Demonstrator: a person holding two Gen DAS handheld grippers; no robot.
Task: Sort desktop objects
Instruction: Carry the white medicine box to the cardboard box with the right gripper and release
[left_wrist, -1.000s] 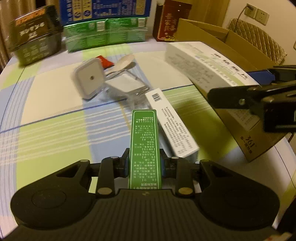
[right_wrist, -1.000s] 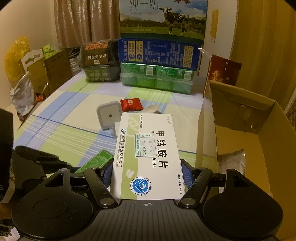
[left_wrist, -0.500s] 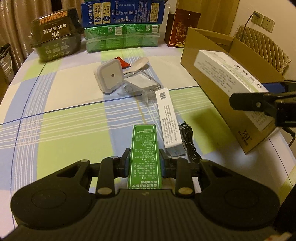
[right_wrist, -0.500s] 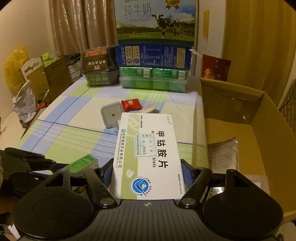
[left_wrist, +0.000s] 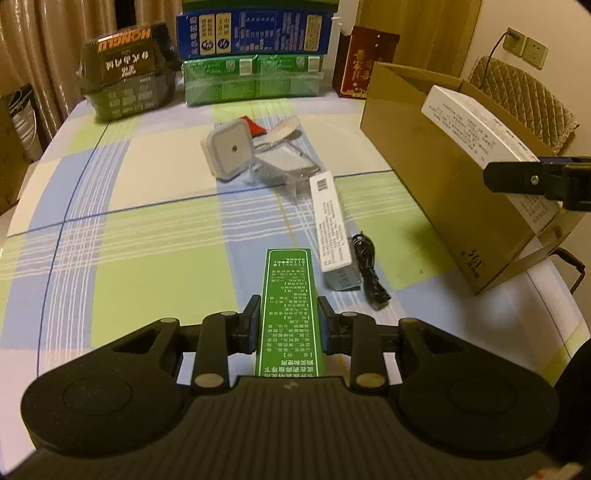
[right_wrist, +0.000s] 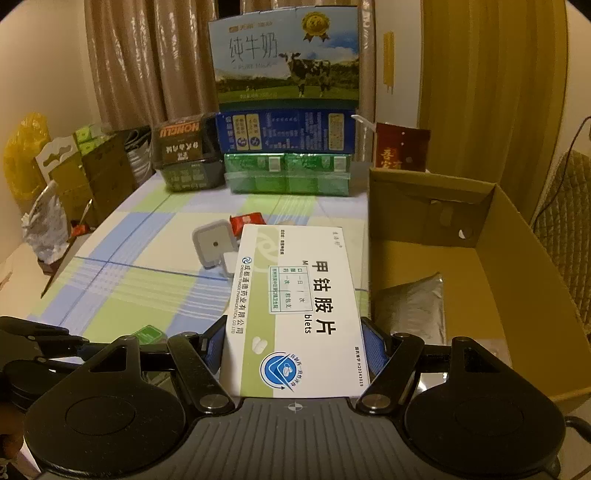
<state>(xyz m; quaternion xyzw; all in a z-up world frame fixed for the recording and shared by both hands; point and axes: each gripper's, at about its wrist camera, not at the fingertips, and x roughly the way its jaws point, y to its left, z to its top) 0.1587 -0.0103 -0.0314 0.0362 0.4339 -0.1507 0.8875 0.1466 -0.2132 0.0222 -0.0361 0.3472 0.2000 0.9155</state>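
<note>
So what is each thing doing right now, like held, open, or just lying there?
Left tool: shut on the slim green box.
Right tool: shut on the wide white medicine box.
Brown cardboard carton: open on top, silver foil pouch lying inside.
Long white box: lying flat on the checked cloth.
Black cable: loose beside it.

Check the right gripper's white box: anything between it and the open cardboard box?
Only the cardboard box near wall, which the white medicine box held by the right gripper must clear. Inside, a silver foil pouch lies on the floor.
</note>
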